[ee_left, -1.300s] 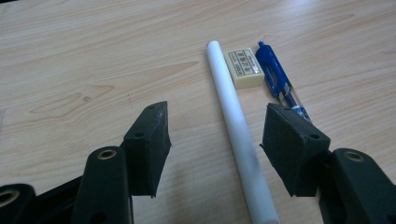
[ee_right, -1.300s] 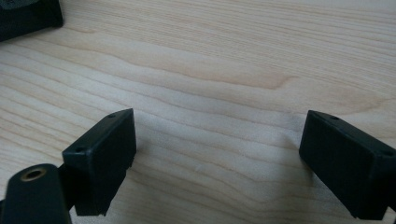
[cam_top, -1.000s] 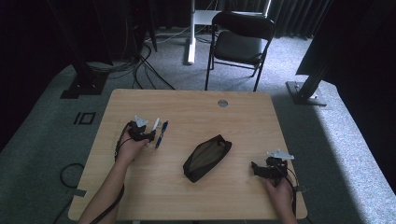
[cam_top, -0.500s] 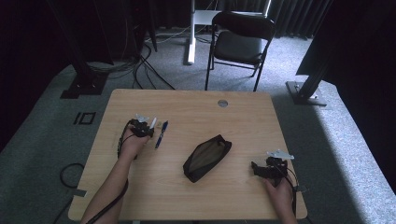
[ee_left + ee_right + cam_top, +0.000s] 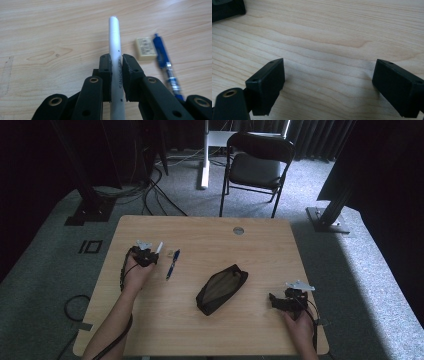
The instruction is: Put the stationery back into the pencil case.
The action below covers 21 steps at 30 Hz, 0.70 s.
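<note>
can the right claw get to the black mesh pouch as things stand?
Probably yes. The right claw is open and empty, and bare wooden table lies between it and the black mesh pouch. The left claw, shut on the white pen, is far off.

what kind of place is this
Likely a recording studio or lab: a wooden table on grey carpet, black curtains behind, cables across the floor, and a folding chair.

Setting: studio or lab recording space. Evidence: wooden table (image 5: pixel 210 240) standing alone on grey carpet (image 5: pixel 360 270); black curtains (image 5: pixel 320 137) along the back; black metal stand feet (image 5: pixel 327 217) bolted at both sides; loose cables (image 5: pixel 150 190) across the floor; one black folding chair (image 5: pixel 255 167) behind the table.
</note>
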Motion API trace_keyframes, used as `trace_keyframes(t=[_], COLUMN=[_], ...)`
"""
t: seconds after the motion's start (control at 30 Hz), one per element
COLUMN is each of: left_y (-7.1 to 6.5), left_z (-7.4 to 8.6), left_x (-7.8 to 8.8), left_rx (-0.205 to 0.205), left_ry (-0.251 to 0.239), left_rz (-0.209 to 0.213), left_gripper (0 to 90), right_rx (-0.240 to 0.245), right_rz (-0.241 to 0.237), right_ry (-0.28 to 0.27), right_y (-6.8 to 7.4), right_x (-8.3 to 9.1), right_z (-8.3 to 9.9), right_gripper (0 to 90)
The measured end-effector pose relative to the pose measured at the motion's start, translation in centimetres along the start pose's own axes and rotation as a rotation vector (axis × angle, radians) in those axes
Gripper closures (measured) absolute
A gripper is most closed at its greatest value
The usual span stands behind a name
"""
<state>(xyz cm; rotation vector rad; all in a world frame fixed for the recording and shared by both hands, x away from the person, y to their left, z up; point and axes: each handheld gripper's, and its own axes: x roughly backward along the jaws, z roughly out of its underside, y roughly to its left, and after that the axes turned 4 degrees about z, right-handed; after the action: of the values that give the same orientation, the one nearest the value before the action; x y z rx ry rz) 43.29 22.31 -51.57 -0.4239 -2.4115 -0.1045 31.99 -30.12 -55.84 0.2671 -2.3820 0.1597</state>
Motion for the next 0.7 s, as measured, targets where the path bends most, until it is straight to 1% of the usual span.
trace_keyframes(t=[0.03, 0.13, 0.17, 0.23, 0.27, 0.3, 0.4, 0.43, 0.47, 0.53, 0.57, 0.6, 0.63, 0.67, 0.7], left_y=[-0.2, -0.7, -0.9, -1.5, -1.8, -2.2, -3.3, -3.7, -4.2, -4.9, -5.3, -5.7, -6.3, -6.6, -7.1], left_z=[-0.2, -0.6, -0.7, -1.1, -1.3, -1.6, -2.2, -2.4, -2.7, -3.0, -3.1, -3.3, -3.5, -3.6, -3.7], left_x=[0.4, 1.2, 1.5, 2.1, 2.5, 2.9, 3.7, 4.0, 4.3, 4.7, 4.9, 5.1, 5.4, 5.6, 5.8], left_rx=[-0.006, -0.009, -0.012, -0.035, -0.039, -0.052, -0.082, -0.087, -0.092, -0.099, -0.111, -0.113, -0.127, -0.140, -0.138], left_ry=[0.005, -0.006, -0.017, -0.023, -0.026, -0.028, -0.035, -0.046, -0.034, -0.044, -0.037, -0.044, -0.045, -0.045, -0.054], left_rz=[0.008, 0.039, 0.043, 0.060, 0.070, 0.089, 0.112, 0.118, 0.132, 0.150, 0.159, 0.170, 0.181, 0.186, 0.196], left_gripper=[79.1, 79.1, 79.1, 79.1, 79.1, 79.1, 79.1, 79.1, 79.1, 79.1, 79.1, 79.1, 79.1, 79.1, 79.1], right_rx=[0.000, 0.000, 0.000, 0.000, 0.000, 0.000, 0.000, 0.000, 0.000, 0.000, 0.000, 0.000, 0.000, 0.000, 0.000], right_rz=[0.000, 0.000, 0.000, 0.000, 0.000, 0.000, 0.000, 0.000, 0.000, 0.000, 0.000, 0.000, 0.000, 0.000, 0.000], right_ry=[0.000, 0.000, 0.000, 0.000, 0.000, 0.000, 0.000, 0.000, 0.000, 0.000, 0.000, 0.000, 0.000, 0.000, 0.000], right_y=[0.0, 0.0, 0.0, 0.0, 0.0, 0.0, 0.0, 0.0, 0.0, 0.0, 0.0, 0.0, 0.0, 0.0, 0.0], right_x=[0.0, 0.0, 0.0, 0.0, 0.0, 0.0, 0.0, 0.0, 0.0, 0.0, 0.0, 0.0, 0.0, 0.0, 0.0], right_z=[0.0, 0.0, 0.0, 0.0, 0.0, 0.0, 0.0, 0.0, 0.0, 0.0, 0.0, 0.0, 0.0, 0.0, 0.0], right_gripper=[10.6, 10.6, 10.6, 10.6, 10.6, 10.6, 10.6, 10.6, 10.6, 10.6, 10.6, 10.6, 10.6, 10.6, 10.6])
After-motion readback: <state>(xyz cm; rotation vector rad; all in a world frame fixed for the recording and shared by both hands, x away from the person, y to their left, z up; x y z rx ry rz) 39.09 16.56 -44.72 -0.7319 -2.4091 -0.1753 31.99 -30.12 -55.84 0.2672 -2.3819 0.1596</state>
